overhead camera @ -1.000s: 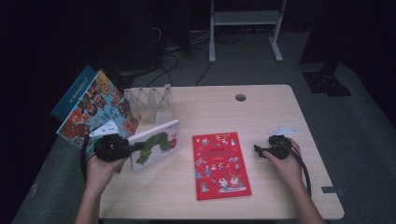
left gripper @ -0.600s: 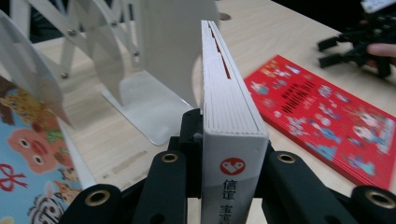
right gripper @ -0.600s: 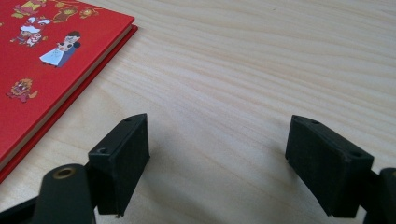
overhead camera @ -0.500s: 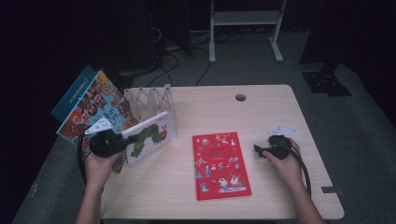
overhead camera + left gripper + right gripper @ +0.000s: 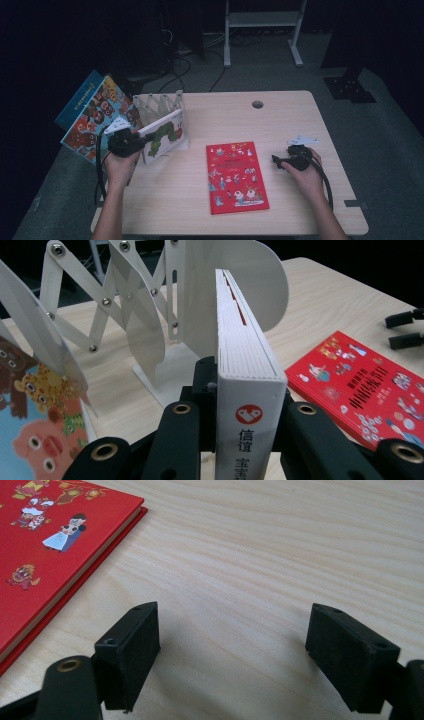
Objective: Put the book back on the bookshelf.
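A white picture book with a green caterpillar on its cover (image 5: 167,134) stands on edge, with my left gripper (image 5: 142,141) shut on its spine end. In the left gripper view the book (image 5: 240,330) points into a slot of the white accordion book rack (image 5: 150,315), and both jaws of the left gripper (image 5: 243,407) press its sides. A red picture book (image 5: 235,175) lies flat in the middle of the table. To its right my right gripper (image 5: 276,161) rests low on the table, open and with nothing in it (image 5: 232,650).
The rack (image 5: 157,102) stands at the table's back left. Colourful books (image 5: 95,117) lean at its left end and overhang the table edge. A cable hole (image 5: 257,104) is at the back. Bare wood (image 5: 280,540) lies around the right gripper.
The left gripper has carried the caterpillar book back toward the rack and tipped it from a slant to stand on edge. The right gripper has stayed put.
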`<state>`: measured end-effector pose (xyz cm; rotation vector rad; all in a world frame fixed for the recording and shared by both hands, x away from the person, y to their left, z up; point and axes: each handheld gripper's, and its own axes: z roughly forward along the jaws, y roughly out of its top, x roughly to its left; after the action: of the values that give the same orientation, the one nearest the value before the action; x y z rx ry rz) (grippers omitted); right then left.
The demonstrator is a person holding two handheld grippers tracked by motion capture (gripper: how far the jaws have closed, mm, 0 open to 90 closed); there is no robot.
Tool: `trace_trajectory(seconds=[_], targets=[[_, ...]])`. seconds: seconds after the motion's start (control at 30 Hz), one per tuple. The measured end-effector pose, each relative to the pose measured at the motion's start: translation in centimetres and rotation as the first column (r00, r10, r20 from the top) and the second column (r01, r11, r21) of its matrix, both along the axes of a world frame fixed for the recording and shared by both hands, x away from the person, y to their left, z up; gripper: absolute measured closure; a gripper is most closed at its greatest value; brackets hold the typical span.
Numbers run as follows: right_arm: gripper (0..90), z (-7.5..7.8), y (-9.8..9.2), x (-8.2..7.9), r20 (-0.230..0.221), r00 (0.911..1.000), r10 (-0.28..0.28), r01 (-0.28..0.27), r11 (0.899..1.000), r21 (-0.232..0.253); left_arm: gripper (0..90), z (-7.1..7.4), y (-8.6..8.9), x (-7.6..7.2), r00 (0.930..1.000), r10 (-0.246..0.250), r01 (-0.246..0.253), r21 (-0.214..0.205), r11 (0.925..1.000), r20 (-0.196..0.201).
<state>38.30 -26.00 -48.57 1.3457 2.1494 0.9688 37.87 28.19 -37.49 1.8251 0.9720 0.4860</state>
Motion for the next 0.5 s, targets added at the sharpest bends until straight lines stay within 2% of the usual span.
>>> trace_trajectory(seconds=[0.23, 0.33, 0.4, 0.5], targets=[[20.4, 0.0, 0.0, 0.0, 0.001, 1.0, 0.0, 0.0, 1.0, -0.001, 75.2, -0.4, -0.5, 1.3, 0.999, 0.039, -0.039, -0.003, 0.9992, 0.022], [20.4, 0.0, 0.0, 0.0, 0.001, 1.0, 0.0, 0.0, 1.0, -0.001, 75.2, -0.7, -0.8, 1.9, 0.9986, 0.048, -0.048, -0.006, 0.9988, 0.02], [20.4, 0.0, 0.0, 0.0, 0.001, 1.0, 0.0, 0.0, 1.0, -0.001, 75.1, -1.1, -1.1, 2.2, 0.9977, 0.064, -0.064, 0.013, 0.9979, 0.022], [20.4, 0.0, 0.0, 0.0, 0.001, 1.0, 0.0, 0.0, 1.0, -0.001, 75.1, -1.4, -1.2, 2.3, 0.9974, 0.068, -0.069, 0.012, 0.9976, 0.022]])
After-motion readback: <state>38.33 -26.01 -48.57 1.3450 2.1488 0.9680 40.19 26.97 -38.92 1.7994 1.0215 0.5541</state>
